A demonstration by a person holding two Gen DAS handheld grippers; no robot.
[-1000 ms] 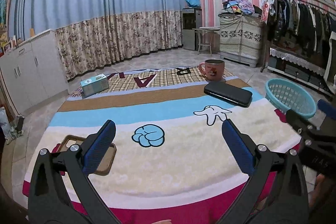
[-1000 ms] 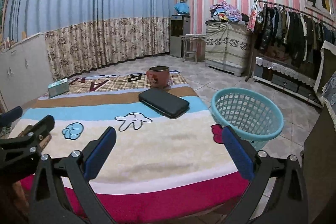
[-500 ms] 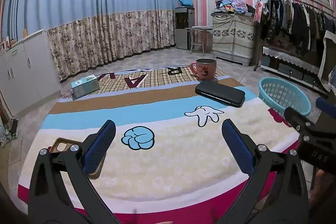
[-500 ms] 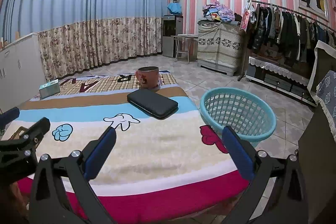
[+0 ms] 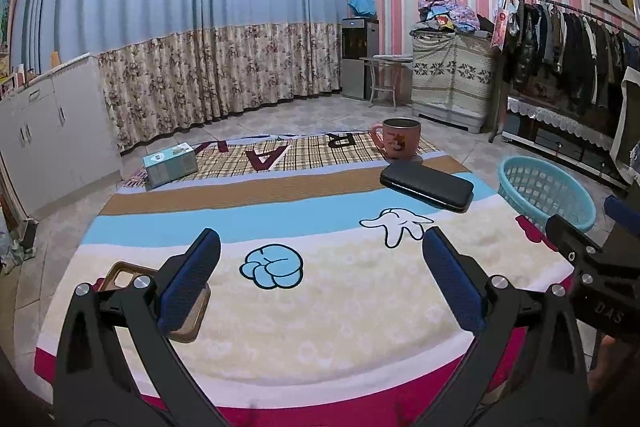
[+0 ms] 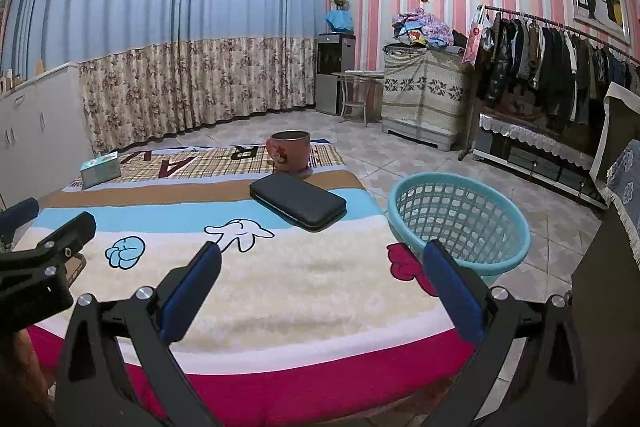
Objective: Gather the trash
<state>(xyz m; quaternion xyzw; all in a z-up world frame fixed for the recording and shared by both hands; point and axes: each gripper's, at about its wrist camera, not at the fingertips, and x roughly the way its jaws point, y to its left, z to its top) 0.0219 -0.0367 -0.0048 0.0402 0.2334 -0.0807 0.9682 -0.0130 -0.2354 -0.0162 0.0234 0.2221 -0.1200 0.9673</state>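
Blue-padded, both my left gripper (image 5: 320, 275) and right gripper (image 6: 322, 283) hang spread wide, empty, above the blanket (image 5: 340, 307); basket (image 6: 460, 223) alongside.

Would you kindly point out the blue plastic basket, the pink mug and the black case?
blue plastic basket (image 6: 516, 227), right wrist view, right rim.
pink mug (image 6: 289, 151), right wrist view, front wall.
black case (image 5: 426, 184), left wrist view, top face.

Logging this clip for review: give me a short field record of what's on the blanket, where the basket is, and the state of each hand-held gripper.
surface: cartoon-print blanket
far edge: pink mug, tissue box
middle right: black case, flat
near left: brown phone case
bin: turquoise basket, right of the blanket, nothing visible inside
left hand-held gripper: open, holding nothing
right hand-held gripper: open, holding nothing
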